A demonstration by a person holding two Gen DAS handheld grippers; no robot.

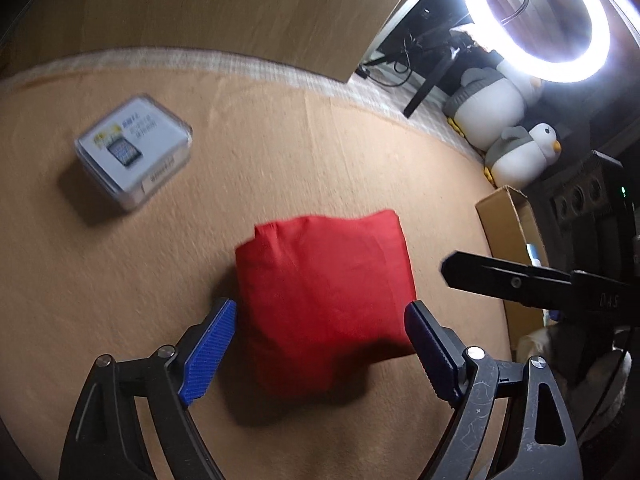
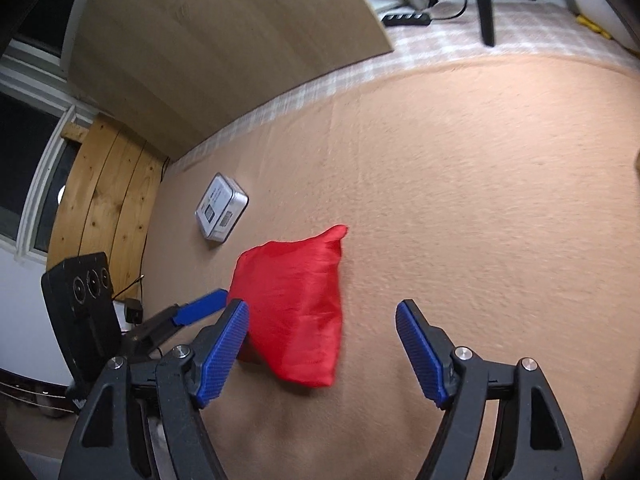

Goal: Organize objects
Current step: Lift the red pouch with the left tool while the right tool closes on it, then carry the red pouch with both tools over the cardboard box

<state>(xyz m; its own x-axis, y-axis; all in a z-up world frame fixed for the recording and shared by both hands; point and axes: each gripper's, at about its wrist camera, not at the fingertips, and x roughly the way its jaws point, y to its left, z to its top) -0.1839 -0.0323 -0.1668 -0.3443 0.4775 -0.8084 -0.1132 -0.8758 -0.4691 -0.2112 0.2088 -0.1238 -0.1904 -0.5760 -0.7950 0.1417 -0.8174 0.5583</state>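
A red folded cloth pouch [image 1: 324,292] lies on the tan felt mat [image 1: 280,152]. My left gripper [image 1: 320,322] is open, its blue pads on either side of the pouch's near end, not closed on it. In the right wrist view the pouch [image 2: 298,304] lies just left of centre. My right gripper [image 2: 322,320] is open and empty, with the pouch's right part between its fingers. A clear plastic box with a printed card [image 1: 134,152] sits far left on the mat; it also shows in the right wrist view [image 2: 221,212].
A wooden board [image 1: 224,12] stands along the mat's far edge. A ring light [image 1: 536,20], two penguin plush toys [image 1: 516,152] and a cardboard box [image 1: 508,232] are at the right. The right gripper's black finger [image 1: 504,276] reaches in from the right.
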